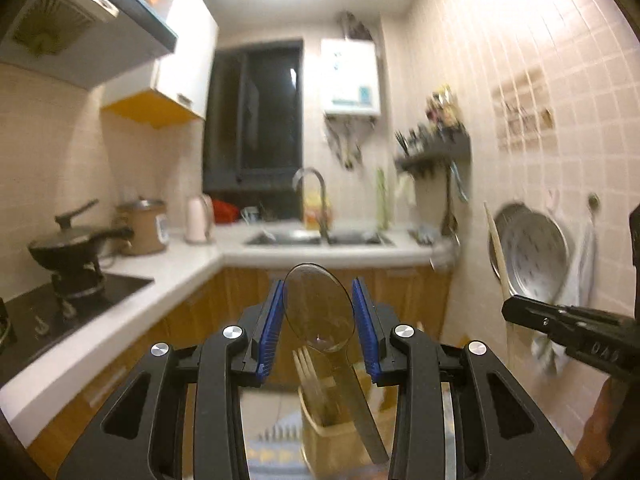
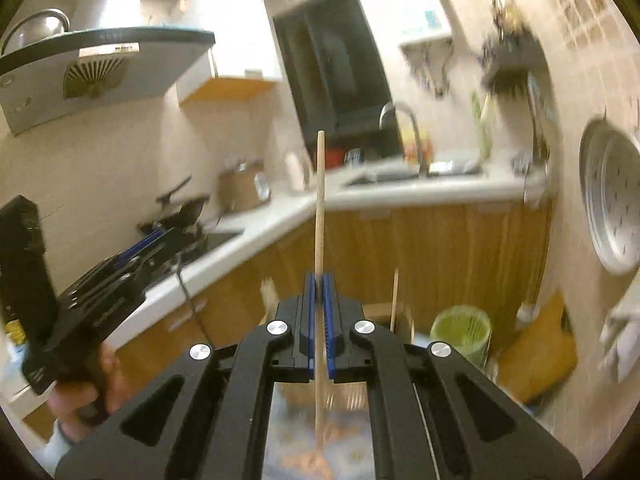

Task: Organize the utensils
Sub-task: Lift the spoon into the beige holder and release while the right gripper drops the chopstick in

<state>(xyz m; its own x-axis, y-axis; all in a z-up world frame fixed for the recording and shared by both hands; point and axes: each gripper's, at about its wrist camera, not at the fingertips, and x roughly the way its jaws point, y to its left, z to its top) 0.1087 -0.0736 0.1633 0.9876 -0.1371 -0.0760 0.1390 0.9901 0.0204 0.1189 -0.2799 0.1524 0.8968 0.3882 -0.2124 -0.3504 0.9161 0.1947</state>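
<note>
While my left wrist view looks down the kitchen, the left claw (image 1: 319, 312) stands open, its ribbed blue pads either side of a clear plastic spoon (image 1: 320, 314). That spoon leans with a pale fork (image 1: 310, 376) in a yellowish holder (image 1: 336, 436) near me. Far off, a white counter (image 1: 320, 254) carries a steel sink. In my right wrist view, the right claw (image 2: 319, 320) is clamped on a slim, upright wooden chopstick (image 2: 320, 208). At left, a hand (image 2: 86, 392) holds the other black tool; its lettering is unreadable.

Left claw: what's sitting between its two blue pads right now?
In the left wrist view, the clear plastic spoon bowl sits between the left claw pads, handle running down toward the camera.
</note>
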